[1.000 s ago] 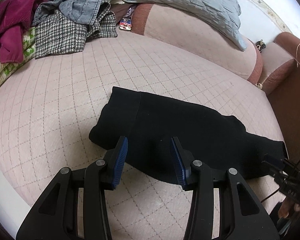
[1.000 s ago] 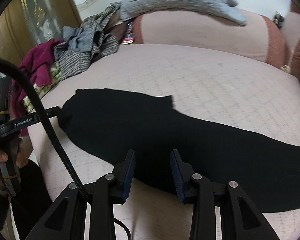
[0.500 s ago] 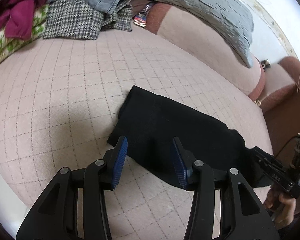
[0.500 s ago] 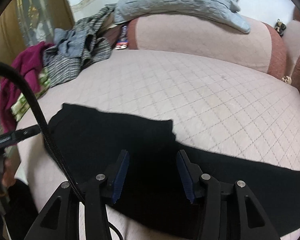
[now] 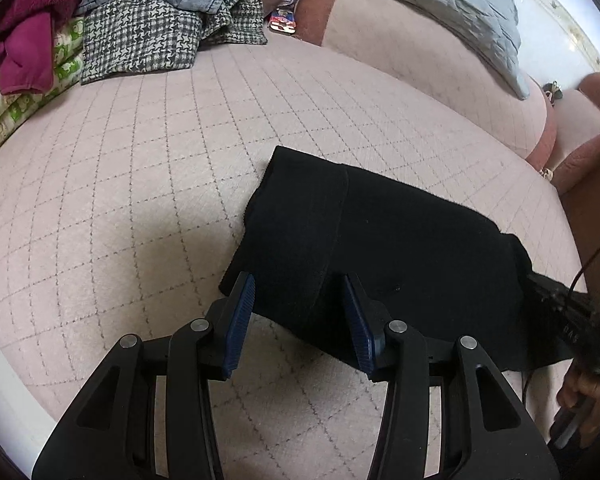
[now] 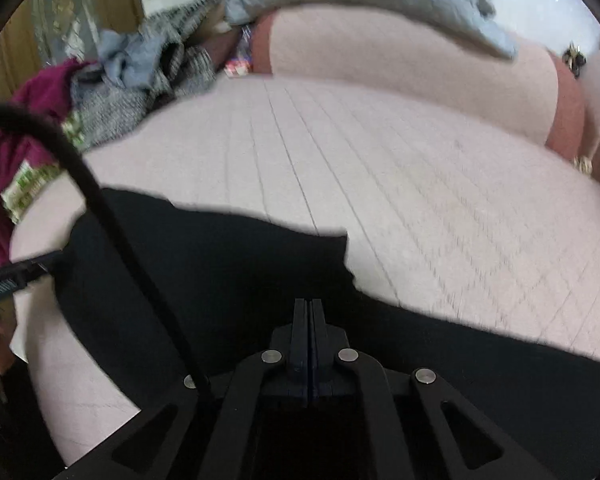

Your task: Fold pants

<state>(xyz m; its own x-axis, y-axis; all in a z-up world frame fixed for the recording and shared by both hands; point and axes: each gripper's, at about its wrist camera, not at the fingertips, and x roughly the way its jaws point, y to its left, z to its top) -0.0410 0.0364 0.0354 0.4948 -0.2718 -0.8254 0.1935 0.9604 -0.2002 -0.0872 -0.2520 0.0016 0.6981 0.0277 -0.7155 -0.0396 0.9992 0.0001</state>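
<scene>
The black pants (image 5: 384,252) lie flat on the pink quilted bed (image 5: 148,168), waist end toward the left in the left wrist view. My left gripper (image 5: 298,320) is open, its blue pads either side of the near waist corner, just above it. In the right wrist view the pants (image 6: 220,276) stretch across the lower frame. My right gripper (image 6: 308,308) has its jaws pressed together over the pants' near edge; the black cloth against black fingers hides whether fabric is pinched. The right gripper also shows at the left wrist view's right edge (image 5: 568,320).
A heap of clothes, houndstooth (image 5: 140,36), denim and magenta (image 5: 24,44), lies at the bed's far left. A grey quilted pillow (image 5: 428,4) rests on the pink headboard (image 5: 420,68). A black cable (image 6: 112,224) crosses the right wrist view.
My right gripper has closed from open and dropped onto the pants' near edge. My left gripper has moved slightly closer to the waist corner and stays open.
</scene>
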